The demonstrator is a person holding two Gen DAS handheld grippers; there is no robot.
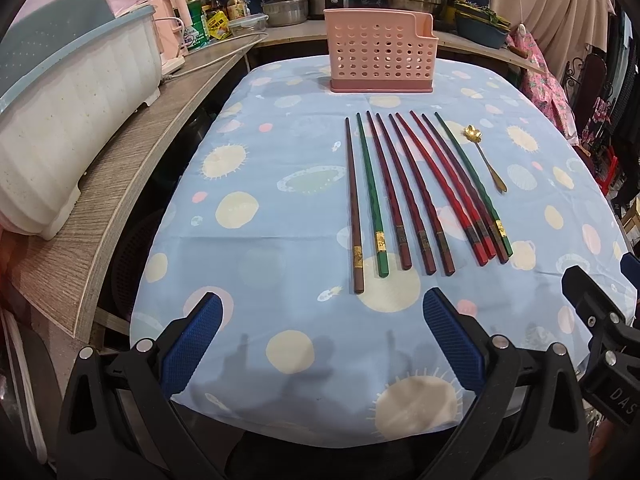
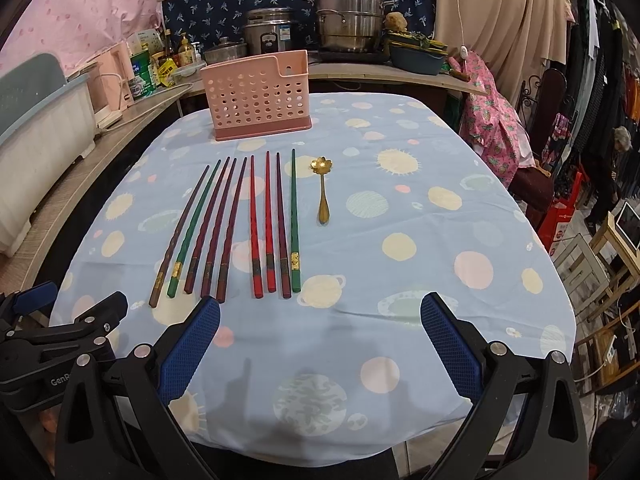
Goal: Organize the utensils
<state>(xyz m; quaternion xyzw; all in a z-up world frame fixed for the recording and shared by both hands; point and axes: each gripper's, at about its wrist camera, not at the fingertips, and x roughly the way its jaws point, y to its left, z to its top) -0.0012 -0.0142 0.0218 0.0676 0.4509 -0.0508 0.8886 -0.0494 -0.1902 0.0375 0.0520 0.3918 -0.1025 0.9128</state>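
Several chopsticks in brown, green, dark red and bright red lie side by side on the table, tips pointing away. A small gold spoon lies to their right. A pink perforated utensil holder stands upright beyond them at the far side. My left gripper is open and empty above the near edge, short of the chopstick ends. My right gripper is open and empty, also near the front edge. Each gripper shows at the edge of the other's view.
The table has a light blue cloth with circles. A wooden counter runs along the left with a white and blue dish rack on it. Pots and bottles stand behind. Chairs and clothes are at the right.
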